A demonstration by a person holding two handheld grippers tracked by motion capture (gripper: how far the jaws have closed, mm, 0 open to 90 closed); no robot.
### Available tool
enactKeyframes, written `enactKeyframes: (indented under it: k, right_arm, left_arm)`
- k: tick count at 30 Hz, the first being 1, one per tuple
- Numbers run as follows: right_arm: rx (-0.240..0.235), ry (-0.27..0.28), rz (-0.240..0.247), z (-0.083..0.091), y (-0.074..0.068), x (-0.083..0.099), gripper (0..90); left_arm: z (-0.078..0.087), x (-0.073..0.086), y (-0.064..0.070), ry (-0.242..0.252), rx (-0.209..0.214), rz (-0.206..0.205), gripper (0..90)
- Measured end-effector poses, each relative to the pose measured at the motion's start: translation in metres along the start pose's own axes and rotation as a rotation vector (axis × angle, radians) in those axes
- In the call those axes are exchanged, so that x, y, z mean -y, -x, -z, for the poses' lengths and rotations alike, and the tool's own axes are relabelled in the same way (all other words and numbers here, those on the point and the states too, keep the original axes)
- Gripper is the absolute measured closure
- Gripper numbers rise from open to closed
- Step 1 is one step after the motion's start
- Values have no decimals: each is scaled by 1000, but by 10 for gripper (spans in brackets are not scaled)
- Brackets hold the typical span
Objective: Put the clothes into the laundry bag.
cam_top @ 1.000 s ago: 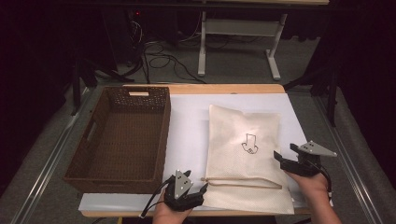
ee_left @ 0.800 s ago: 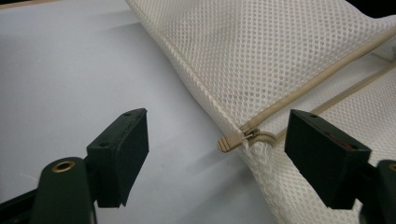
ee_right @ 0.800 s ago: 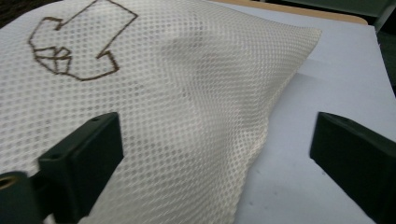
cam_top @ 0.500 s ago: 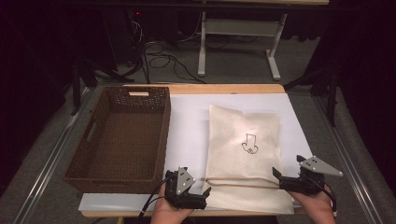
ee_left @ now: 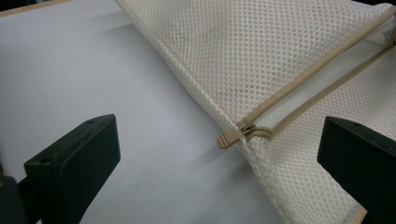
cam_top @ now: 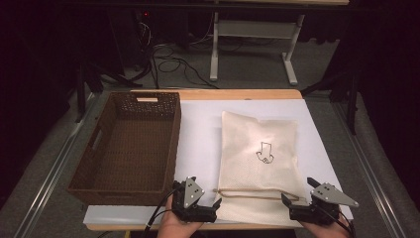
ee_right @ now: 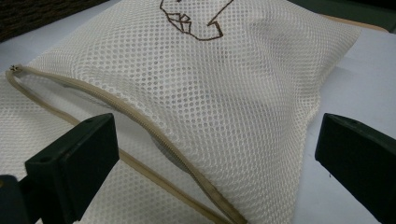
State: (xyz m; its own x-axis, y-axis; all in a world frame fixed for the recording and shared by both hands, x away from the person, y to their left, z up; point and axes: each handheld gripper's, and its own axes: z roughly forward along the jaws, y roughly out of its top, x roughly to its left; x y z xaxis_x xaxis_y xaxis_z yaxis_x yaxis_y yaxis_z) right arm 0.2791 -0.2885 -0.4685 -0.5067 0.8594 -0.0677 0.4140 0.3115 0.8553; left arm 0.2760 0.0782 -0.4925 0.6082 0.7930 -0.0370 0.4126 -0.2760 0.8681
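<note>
The person's hands were cut off by the bottom edge. The wicker basket [cam_top: 130, 144] was seen at the left of the white table cover [cam_top: 200, 124]. The left gripper [cam_top: 210, 210] was held released beside the zip pull [ee_left: 227, 138] of the mesh bag [cam_top: 260, 163], which lay right of the basket. The bag's contents could not be made out. The right gripper [cam_top: 288, 202] was spread wide at the unzipped edge [ee_right: 140, 116]. The room behind was dark, with cables [cam_top: 173, 59] and a desk frame [cam_top: 247, 44].
</note>
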Motion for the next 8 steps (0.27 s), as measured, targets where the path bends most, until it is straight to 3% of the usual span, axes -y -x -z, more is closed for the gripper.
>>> enactKeyframes:
  k: [8]
  right_arm:
    - [0, 16, 0, 1, 6, 1, 2]
  left_arm:
    - [-2, 1, -5, -12, -5, 25, 2]
